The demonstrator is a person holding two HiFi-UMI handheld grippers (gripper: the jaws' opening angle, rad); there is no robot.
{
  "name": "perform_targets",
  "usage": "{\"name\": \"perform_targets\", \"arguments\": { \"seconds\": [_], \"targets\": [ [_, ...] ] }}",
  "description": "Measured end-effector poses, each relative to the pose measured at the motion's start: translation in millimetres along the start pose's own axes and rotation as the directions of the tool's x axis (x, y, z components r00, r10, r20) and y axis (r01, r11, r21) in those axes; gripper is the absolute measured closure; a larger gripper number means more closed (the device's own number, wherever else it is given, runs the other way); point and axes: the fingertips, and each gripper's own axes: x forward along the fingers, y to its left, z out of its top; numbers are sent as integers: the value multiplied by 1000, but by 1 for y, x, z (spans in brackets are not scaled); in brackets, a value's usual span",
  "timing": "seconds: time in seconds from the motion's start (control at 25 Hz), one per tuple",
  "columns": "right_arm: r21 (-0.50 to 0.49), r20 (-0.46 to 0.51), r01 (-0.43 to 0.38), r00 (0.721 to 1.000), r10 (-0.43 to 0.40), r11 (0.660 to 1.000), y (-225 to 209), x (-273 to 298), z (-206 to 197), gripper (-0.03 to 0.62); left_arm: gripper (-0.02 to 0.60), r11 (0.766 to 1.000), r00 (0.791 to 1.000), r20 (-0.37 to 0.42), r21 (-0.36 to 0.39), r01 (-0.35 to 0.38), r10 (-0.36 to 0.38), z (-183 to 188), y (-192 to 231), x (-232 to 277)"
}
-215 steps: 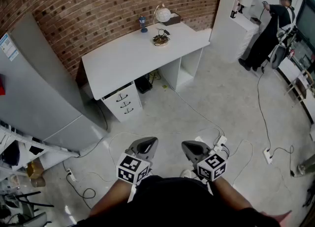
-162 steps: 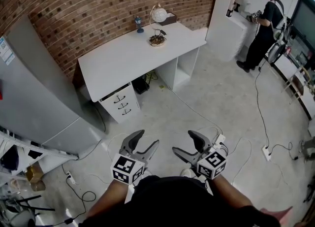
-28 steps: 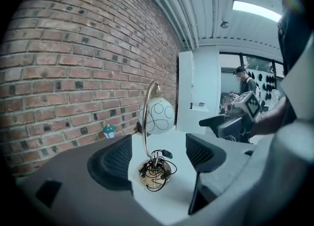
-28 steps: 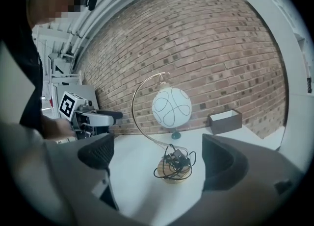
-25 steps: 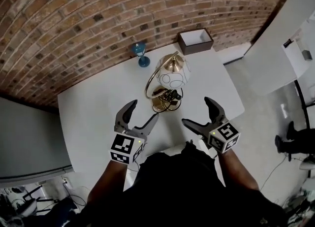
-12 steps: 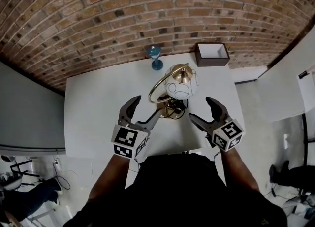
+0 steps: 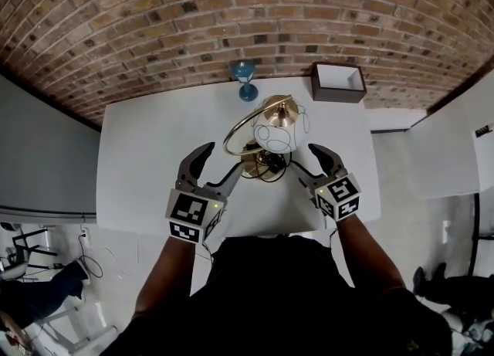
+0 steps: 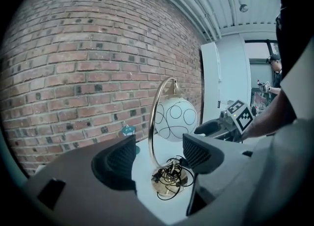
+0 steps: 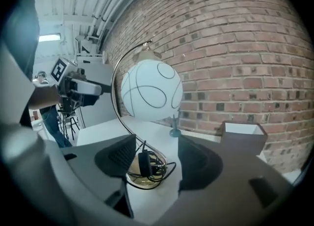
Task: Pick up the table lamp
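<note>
The table lamp stands on the white desk (image 7: 154, 161): a white globe shade (image 7: 279, 127) with black line pattern, a brass arc stem (image 7: 241, 124) and a round brass base (image 7: 258, 163) with a black cord bundled on it. My left gripper (image 7: 226, 156) is just left of the base and my right gripper (image 7: 304, 157) just right of it. Both sets of jaws are closing, and neither touches the lamp. In the left gripper view the base (image 8: 168, 183) shows ahead of the gripper (image 8: 158, 154). In the right gripper view the base and cord (image 9: 143, 173) lie in the gap of the gripper (image 9: 157, 157), pads apart from them.
A small blue hourglass-shaped ornament (image 7: 246, 84) stands behind the lamp by the brick wall (image 7: 231, 15). A dark box with a white inside (image 7: 338, 82) sits at the desk's back right corner. The desk's front edge (image 7: 255, 232) is close below my hands.
My right gripper has moved in and down toward the lamp base, and its jaws have narrowed. The left gripper shifted slightly toward the base. The head view now looks more squarely over the desk.
</note>
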Motion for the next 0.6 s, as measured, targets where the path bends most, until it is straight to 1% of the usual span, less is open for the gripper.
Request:
{"name": "perform_targets", "arguments": {
  "seconds": [0.04,0.08,0.2,0.32,0.6],
  "targets": [
    [-2,-9,2,1000,-2,1000,-3,4,-5,337,279,1000,1000,4,-3,-8,8,1,0,0],
    [-4,-21,1,1000,-2,1000,-6,8,-11,355,279,1000,1000,6,-4,-15,15,2,0,-1],
    [-19,-56,-6,998,5,1000,-12,22,-29,383,279,999,999,-20,17,-39,39,1,1,1],
    [-28,-85,-19,996,17,999,-19,35,-42,398,279,998,997,-50,37,-52,54,-3,-2,4],
    [-50,-161,-89,984,80,995,-24,58,-62,402,279,996,994,-63,19,-85,86,-4,-4,4]
  ]
}}
